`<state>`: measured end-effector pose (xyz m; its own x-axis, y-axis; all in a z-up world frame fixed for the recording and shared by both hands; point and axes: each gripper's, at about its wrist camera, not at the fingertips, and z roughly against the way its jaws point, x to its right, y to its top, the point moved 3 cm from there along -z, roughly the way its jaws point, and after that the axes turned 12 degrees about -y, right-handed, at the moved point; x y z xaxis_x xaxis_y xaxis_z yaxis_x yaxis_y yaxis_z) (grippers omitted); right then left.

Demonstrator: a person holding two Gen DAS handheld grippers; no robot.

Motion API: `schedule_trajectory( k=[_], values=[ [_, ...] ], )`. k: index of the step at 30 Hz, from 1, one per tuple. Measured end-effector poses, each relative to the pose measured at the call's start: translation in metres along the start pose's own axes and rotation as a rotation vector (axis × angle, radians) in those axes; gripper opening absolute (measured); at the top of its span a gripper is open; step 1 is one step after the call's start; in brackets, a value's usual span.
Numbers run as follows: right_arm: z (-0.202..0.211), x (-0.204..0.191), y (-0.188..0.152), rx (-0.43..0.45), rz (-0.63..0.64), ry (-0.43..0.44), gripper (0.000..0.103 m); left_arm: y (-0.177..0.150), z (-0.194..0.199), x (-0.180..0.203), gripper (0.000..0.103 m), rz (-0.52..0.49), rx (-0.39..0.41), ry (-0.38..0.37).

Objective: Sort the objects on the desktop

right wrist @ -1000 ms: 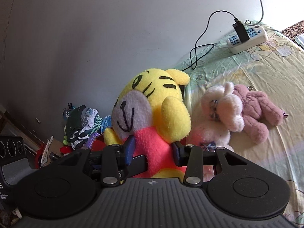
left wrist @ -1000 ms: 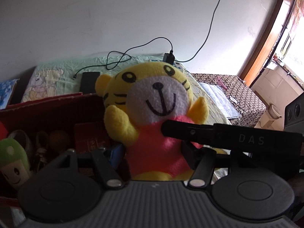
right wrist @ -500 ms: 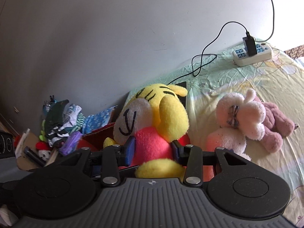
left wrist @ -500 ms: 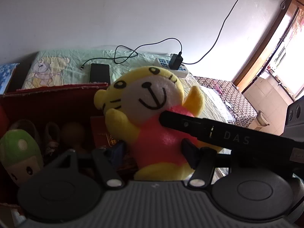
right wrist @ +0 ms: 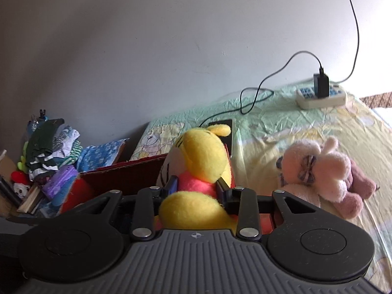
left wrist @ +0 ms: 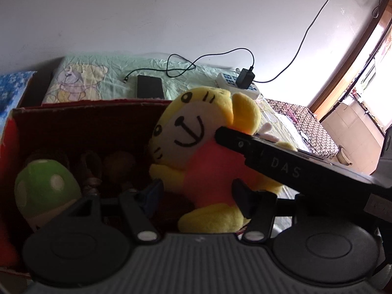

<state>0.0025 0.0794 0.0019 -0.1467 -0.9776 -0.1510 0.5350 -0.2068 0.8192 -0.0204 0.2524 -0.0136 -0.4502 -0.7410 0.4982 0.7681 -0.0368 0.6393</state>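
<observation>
My right gripper [right wrist: 196, 188] has its jaws clamped on the tiger [right wrist: 203, 156]; left gripper [left wrist: 196, 196] jaws are apart beside it. Tiger has tipped lower, now over the box's [left wrist: 85, 112] right end, nearly in. Bed [right wrist: 281, 122] beyond.

The bed [right wrist: 306, 132], under a pale green and yellow cartoon-print sheet, carries a white power strip [right wrist: 321, 96] with a black charger plugged in near the wall, a black phone [left wrist: 150, 87], and a white plush [right wrist: 316, 169] lying against a mauve plush [right wrist: 360, 191].
</observation>
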Motion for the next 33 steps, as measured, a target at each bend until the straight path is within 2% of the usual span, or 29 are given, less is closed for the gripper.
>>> schedule_trajectory(
  k=[2, 6, 10, 12, 16, 22, 28, 33],
  values=[
    [-0.005, -0.007, -0.003, 0.019, 0.023, -0.018, 0.032, -0.003, -0.004, -0.010, 0.061, 0.010, -0.019, 0.026],
    [-0.016, -0.011, -0.014, 0.037, 0.062, -0.044, 0.031, -0.009, -0.017, -0.029, 0.052, 0.040, -0.075, 0.078],
    [-0.030, -0.008, -0.026, -0.026, 0.057, -0.064, 0.031, -0.016, -0.027, -0.040, 0.050, 0.066, -0.122, 0.121],
    [-0.028, -0.009, -0.028, 0.003, 0.088, -0.072, 0.029, -0.016, -0.031, -0.043, 0.046, 0.072, -0.137, 0.127],
    [-0.028, -0.013, -0.027, 0.007, 0.121, -0.087, 0.029, -0.014, -0.038, -0.047, 0.046, 0.074, -0.164, 0.164],
    [-0.023, -0.008, -0.023, -0.019, 0.067, -0.043, 0.038, -0.012, -0.049, -0.046, 0.046, 0.039, -0.200, 0.212],
    [-0.020, 0.003, -0.013, -0.001, -0.019, -0.019, 0.038, -0.008, -0.060, -0.044, 0.046, 0.018, -0.229, 0.233],
    [-0.026, 0.004, -0.012, -0.016, -0.026, -0.002, 0.033, -0.007, -0.066, -0.042, 0.047, 0.015, -0.262, 0.267]
  ],
)
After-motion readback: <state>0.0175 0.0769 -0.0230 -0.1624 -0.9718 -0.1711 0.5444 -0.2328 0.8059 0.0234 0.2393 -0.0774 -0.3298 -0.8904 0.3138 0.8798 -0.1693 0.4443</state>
